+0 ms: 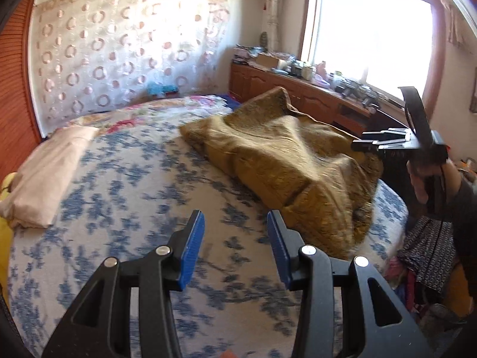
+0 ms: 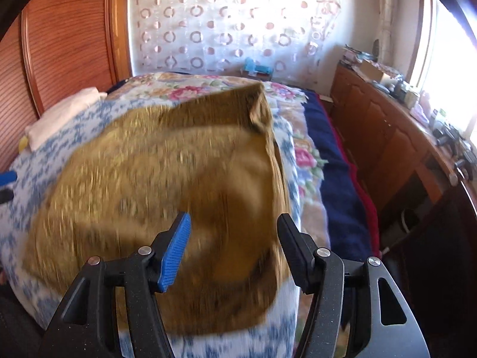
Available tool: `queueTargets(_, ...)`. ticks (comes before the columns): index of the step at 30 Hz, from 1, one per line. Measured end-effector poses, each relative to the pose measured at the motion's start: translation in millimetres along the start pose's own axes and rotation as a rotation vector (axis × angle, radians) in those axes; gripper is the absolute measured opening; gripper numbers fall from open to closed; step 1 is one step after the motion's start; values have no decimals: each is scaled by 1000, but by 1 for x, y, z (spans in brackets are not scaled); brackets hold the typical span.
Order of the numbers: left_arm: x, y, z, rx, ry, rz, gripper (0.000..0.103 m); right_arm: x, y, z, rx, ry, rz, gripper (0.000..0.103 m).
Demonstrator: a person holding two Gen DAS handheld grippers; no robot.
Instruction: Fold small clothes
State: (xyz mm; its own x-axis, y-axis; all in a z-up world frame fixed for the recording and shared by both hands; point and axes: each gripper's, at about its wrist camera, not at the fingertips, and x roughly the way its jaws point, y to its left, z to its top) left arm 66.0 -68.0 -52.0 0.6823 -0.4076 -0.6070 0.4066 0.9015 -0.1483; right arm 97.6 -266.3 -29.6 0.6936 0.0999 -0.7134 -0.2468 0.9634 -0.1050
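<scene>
While both grippers tilt downward, left fingers [image 1: 198, 247] parted empty, right fingers [image 2: 176, 253] wide above ochre garment [image 2: 155, 185]

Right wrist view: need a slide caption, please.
Open right gripper above a rumpled mustard-brown garment lying on the blue-and-white floral bedsheet.

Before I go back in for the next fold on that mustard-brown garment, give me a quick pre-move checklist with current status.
1. Left tool empty, open: ok.
2. Right tool empty, open above the garment: ok.
3. Mustard-brown garment lying on the bed, not hanging off: ok.
4. Garment flat enough to fold: not ok, rumpled, far corner raised.
5. Clear edge to grasp: cannot tell, right wrist view blurred.
6. White folded cloth apart from garment: ok.
</scene>
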Motion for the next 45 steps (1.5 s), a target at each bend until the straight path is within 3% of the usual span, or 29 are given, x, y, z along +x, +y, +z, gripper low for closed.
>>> queueTargets(3,9,-11,0,-1,31,-50,43,-7,-6,-16,15,-2,-14,57)
queueTargets(5,16,-20,-1,8,50,-69,43,-9,-10,-20,34,-4,-6,43)
queueTargets(7,21,-26,-2,10,58,-91,43,-10,-16,-24,56,-4,15,20)
queueTargets(11,28,-33,-7,-21,90,-180,43,-7,-20,-29,70,-4,33,8)
queueTargets(15,37,-40,-12,-15,126,-206,34,-9,-20,-31,63,-16,39,7)
queueTargets(19,40,-48,-20,13,150,-203,4,-9,-18,-31,56,-18,35,7)
queueTargets(26,7,-65,-26,45,131,-230,1,-7,-20,-30,45,-25,-2,1)
queueTargets(30,9,-66,-30,37,152,-198,2,-8,-30,-31,83,-28,4,1)
queueTargets(33,17,-61,-29,12,168,-180,14,-9,-33,-32,100,-34,14,1)
queueTargets(34,18,-61,-30,16,169,-164,17,-8,-33,-32,104,-31,9,6)
queueTargets(36,24,-59,-29,21,176,-151,18,-4,-34,-32,106,-18,-1,39)
queueTargets(37,25,-58,-30,18,180,-151,18,-3,-36,-32,111,-18,7,61)
queueTargets(45,37,-53,-32,-12,208,-157,19,23,-41,-40,175,36,92,63)
